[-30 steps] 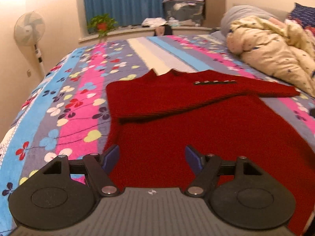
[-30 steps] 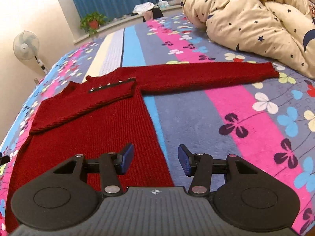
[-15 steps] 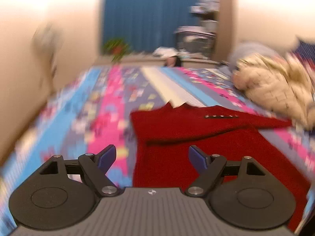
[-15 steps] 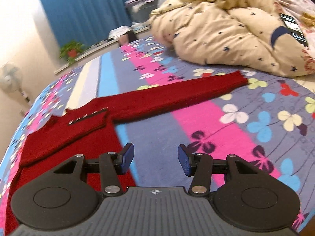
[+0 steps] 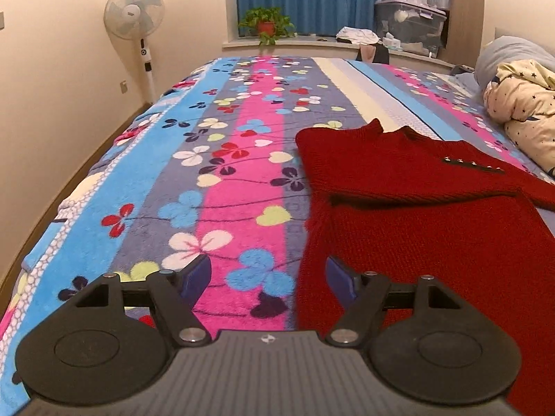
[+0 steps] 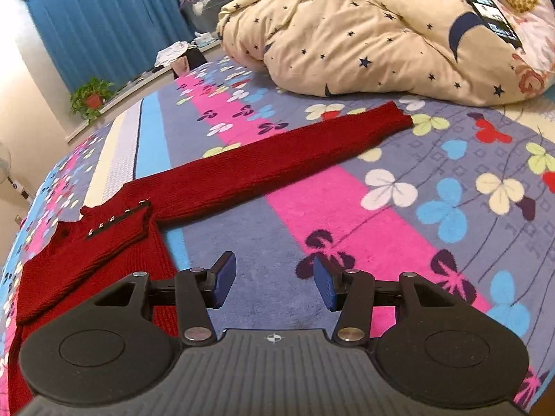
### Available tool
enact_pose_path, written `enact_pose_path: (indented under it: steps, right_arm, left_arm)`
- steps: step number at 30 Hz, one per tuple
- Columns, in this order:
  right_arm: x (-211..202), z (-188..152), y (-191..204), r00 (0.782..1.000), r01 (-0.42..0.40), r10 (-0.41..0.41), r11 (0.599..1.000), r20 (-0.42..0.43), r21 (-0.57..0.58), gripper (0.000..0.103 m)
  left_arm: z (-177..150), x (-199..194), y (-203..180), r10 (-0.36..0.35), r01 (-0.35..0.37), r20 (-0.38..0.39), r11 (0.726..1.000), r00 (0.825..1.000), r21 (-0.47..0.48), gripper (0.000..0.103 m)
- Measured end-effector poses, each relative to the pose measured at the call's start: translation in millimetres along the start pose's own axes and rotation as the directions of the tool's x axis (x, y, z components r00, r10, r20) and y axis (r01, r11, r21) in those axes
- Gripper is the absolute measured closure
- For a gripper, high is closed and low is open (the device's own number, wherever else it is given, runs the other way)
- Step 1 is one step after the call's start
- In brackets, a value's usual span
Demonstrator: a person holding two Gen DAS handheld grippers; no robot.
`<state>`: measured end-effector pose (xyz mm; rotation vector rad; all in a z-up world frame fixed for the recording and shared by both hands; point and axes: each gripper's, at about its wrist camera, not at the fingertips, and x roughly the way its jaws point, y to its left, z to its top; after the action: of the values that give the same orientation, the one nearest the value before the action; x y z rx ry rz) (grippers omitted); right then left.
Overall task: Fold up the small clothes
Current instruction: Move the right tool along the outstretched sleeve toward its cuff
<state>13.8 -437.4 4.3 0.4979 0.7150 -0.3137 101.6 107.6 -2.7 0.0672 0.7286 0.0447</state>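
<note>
A small red knitted sweater point(image 5: 426, 215) lies flat on the flowered bedspread point(image 5: 222, 159). One sleeve is folded across its chest, with a row of metal studs point(image 5: 471, 165) showing. The other sleeve point(image 6: 277, 163) stretches out to the right toward the duvet in the right wrist view. My left gripper point(image 5: 267, 279) is open and empty, just above the bedspread at the sweater's left lower edge. My right gripper point(image 6: 274, 282) is open and empty, over bare bedspread just right of the sweater's body point(image 6: 86, 260).
A cream star-print duvet point(image 6: 381, 31) is heaped at the right, with a phone point(image 6: 492, 19) on it. A standing fan point(image 5: 135, 27) is by the left wall. A potted plant point(image 5: 265, 26) and storage boxes point(image 5: 409, 20) sit on the far sill.
My left gripper has swung left, from over the sweater's body to its left edge. My right gripper has moved right, off the sweater toward the outstretched sleeve. Both stayed open.
</note>
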Motion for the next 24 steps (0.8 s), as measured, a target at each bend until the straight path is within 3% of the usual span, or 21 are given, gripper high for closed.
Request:
enact_pose_path:
  steps: [4, 6, 9, 10, 19, 21, 24]
  right_arm:
    - [2.9, 3.9, -1.3, 1.000, -0.007, 0.007, 1.000, 0.007, -0.003, 0.052]
    - [5.2, 6.8, -3.8, 1.000, -0.010, 0.010, 1.000, 0.011, 0.014, 0.070]
    - [8.2, 11.4, -7.3, 1.000, -0.015, 0.014, 0.999, 0.020, 0.040, 0.088]
    - [8.7, 12.8, -8.6, 1.000, -0.016, 0.014, 0.999, 0.027, 0.051, 0.089]
    - [33.4, 32.2, -30.8, 0.998, 0.004, -0.017, 0.980, 0.064, 0.197, 0.087]
    - [44.7, 36.3, -36.6, 0.998, 0.004, -0.020, 0.973, 0.064, 0.230, 0.076]
    - [64.1, 41.3, -42.7, 0.998, 0.026, -0.042, 0.966, 0.055, 0.258, 0.069]
  left_arm:
    - [-0.9, -1.8, -4.6, 0.002, -0.002, 0.013, 0.999, 1.000, 0.034, 0.024]
    - [-1.3, -1.4, -4.1, 0.007, -0.008, 0.013, 0.999, 1.000, 0.037, 0.024]
    - [-0.7, 1.2, -1.1, 0.016, -0.016, 0.004, 1.000, 1.000, 0.021, 0.024]
    - [-0.5, 1.9, -0.1, 0.018, -0.018, 0.002, 1.000, 1.000, 0.014, 0.024]
    - [-1.2, 3.9, -5.1, 0.021, -0.021, -0.004, 0.999, 1.000, 0.042, 0.024]
    - [-1.5, 7.3, -7.1, 0.024, -0.023, -0.011, 0.998, 1.000, 0.052, 0.024]
    - [-2.4, 13.1, -11.2, 0.030, -0.029, -0.019, 0.997, 0.999, 0.077, 0.024]
